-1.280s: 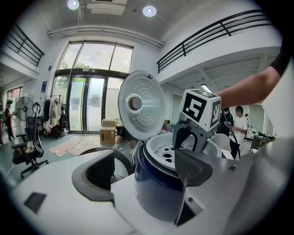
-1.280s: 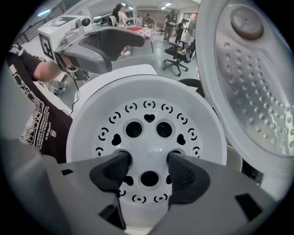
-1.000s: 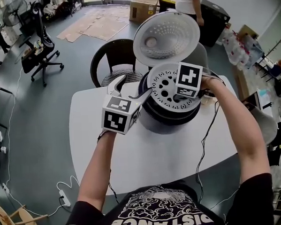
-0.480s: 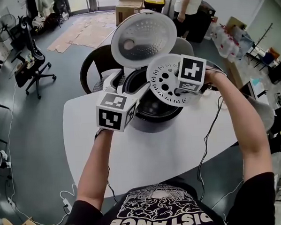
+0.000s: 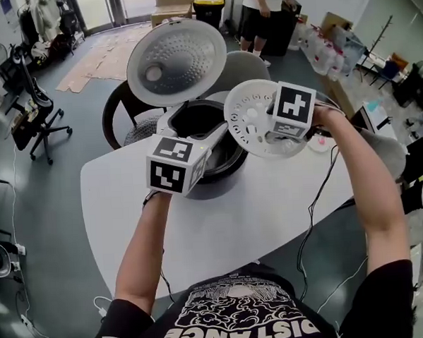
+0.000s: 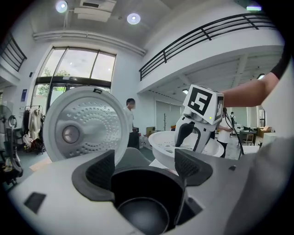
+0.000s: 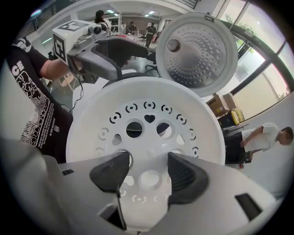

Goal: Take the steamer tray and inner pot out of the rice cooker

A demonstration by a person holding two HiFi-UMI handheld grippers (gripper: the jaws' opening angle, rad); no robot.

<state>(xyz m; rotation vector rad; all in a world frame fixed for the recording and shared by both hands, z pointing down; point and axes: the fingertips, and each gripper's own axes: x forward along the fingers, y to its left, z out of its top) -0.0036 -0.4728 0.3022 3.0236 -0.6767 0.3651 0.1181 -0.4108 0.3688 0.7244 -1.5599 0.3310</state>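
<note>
Head camera looks steeply down on the rice cooker point(image 5: 225, 165); left gripper camera close, level; right gripper camera angled down beside it. All catch its lid point(image 5: 176, 60).

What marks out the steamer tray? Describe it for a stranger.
Find the open rice cooker on the white table. Beside it the right gripper holds up the steamer tray: a white dish pierced with holes, unlike the silvery dimpled lid.

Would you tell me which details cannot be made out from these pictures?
Where the right tool grips the steamer tray: its pads cover this in the right gripper view, its marker cube in the head view.
The rice cooker's near side: partly behind the left tool, head view.
Standing person: cut by head view's top edge.
</note>
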